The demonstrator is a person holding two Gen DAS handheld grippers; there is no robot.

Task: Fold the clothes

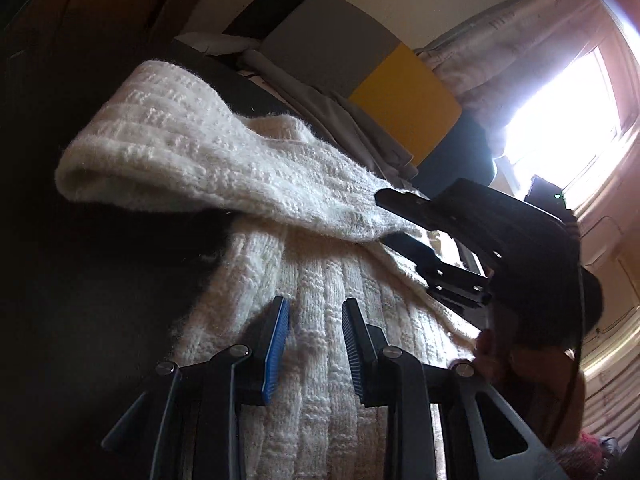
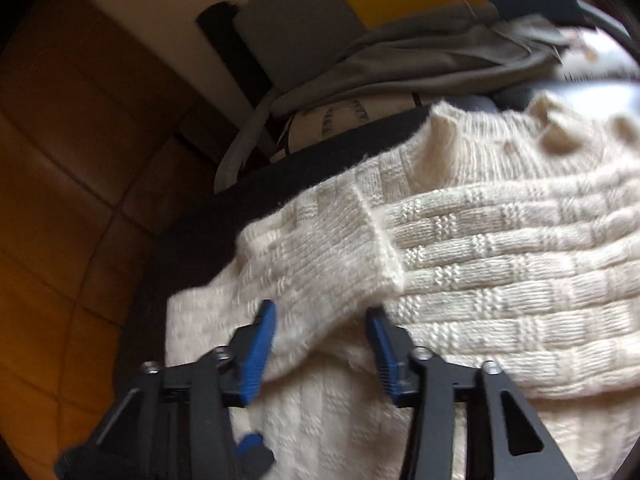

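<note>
A cream knitted sweater [image 1: 320, 288] lies on a black surface [image 1: 100, 240], one sleeve [image 1: 192, 148] folded across its body. My left gripper [image 1: 316, 312] is open just above the sweater's body, nothing between its blue pads. The right gripper [image 1: 404, 216] shows at the right of the left wrist view, over the sleeve's inner end. In the right wrist view the right gripper [image 2: 322, 320] is open, its blue pads either side of the sleeve cuff [image 2: 320, 256], which lies across the sweater [image 2: 500, 264]. I cannot tell whether the pads touch the cuff.
A grey garment [image 2: 420, 60] is heaped behind the sweater near grey [image 2: 296, 28] and yellow [image 1: 404, 100] panels. A bright window [image 1: 560, 120] is at the right. Brown tiled floor [image 2: 60, 200] lies beyond the black surface's left edge [image 2: 192, 248].
</note>
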